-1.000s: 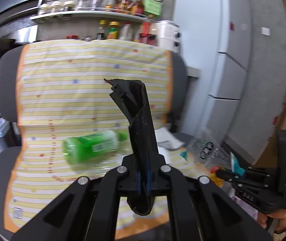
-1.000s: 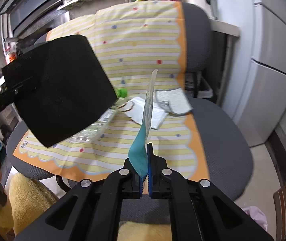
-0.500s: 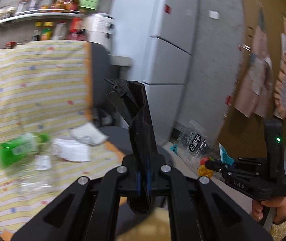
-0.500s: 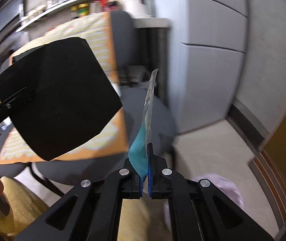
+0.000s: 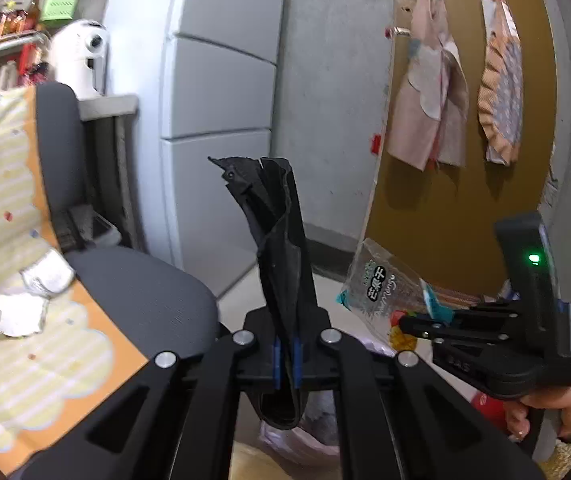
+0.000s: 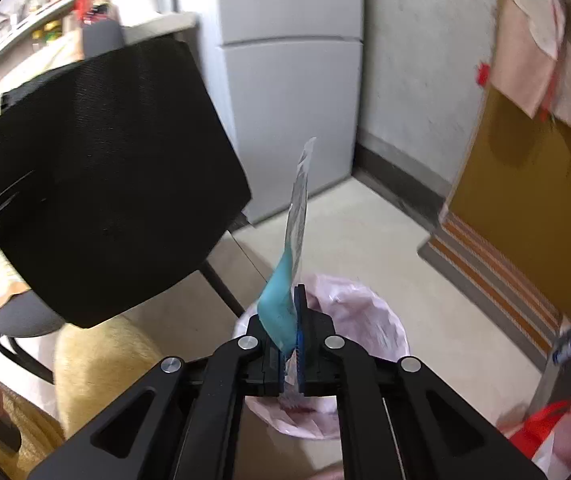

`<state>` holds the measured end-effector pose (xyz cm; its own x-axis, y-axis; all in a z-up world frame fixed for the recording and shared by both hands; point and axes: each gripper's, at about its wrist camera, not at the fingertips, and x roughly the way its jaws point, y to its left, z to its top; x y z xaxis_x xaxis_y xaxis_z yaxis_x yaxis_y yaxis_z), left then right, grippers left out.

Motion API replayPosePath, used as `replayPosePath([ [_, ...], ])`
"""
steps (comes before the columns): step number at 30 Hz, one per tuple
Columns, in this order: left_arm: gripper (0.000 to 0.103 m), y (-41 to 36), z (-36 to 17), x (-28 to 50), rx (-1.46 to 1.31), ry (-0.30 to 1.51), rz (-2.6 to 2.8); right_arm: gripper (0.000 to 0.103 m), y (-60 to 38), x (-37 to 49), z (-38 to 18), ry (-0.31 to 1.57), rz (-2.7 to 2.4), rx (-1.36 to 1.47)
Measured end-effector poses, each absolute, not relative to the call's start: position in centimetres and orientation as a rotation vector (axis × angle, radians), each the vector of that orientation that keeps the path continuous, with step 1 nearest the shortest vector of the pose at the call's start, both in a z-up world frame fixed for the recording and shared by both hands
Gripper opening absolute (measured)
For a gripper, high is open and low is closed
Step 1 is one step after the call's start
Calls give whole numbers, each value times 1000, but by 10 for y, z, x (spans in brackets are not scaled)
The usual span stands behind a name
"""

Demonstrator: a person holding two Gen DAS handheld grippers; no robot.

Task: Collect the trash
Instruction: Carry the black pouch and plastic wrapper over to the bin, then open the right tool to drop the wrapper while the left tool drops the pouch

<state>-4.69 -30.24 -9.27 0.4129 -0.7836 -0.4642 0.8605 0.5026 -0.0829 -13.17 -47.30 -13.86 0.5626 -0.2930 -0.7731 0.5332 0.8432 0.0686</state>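
Wrapper [image 6: 299, 216] looks light, thin and floppy, so the right gripper [image 6: 291, 356] pinches it by its teal end, above the pink-lined bin [image 6: 381, 320]. Left gripper [image 5: 285, 354] is clamped on a folded black sheet [image 5: 281, 248], limp and light too. Chinese characters and faint "Mango" script show on the wrapper's clear face.

Clear snack wrapper [image 6: 296, 220] with teal edge, held upright above pink-lined bin [image 6: 369, 312]; black folded sheet [image 5: 281, 256] to its left.
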Motion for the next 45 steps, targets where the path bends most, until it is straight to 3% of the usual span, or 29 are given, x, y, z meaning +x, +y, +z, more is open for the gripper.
replayPosePath([
  [8,2,-312,-114,-50,205,567,-1058,9,-501,-131,-212,994,-594,428],
  [12,2,-312,-119,-52,206,592,-1063,24,-509,-131,-222,1001,-596,463],
  [25,2,-325,-127,-68,254,620,-1149,25,-519,-146,-156,817,-630,436],
  [34,3,-380,-136,-91,339,644,-1295,28,-537,-173,-126,707,-699,415],
  [36,11,-393,-144,-92,361,668,-1291,28,-543,-177,-127,702,-709,425],
  [38,48,-406,-153,-89,379,698,-1280,28,-546,-179,-129,706,-715,432],
  [45,50,-402,-176,-67,412,756,-1173,28,-544,-170,-146,764,-687,446],
])
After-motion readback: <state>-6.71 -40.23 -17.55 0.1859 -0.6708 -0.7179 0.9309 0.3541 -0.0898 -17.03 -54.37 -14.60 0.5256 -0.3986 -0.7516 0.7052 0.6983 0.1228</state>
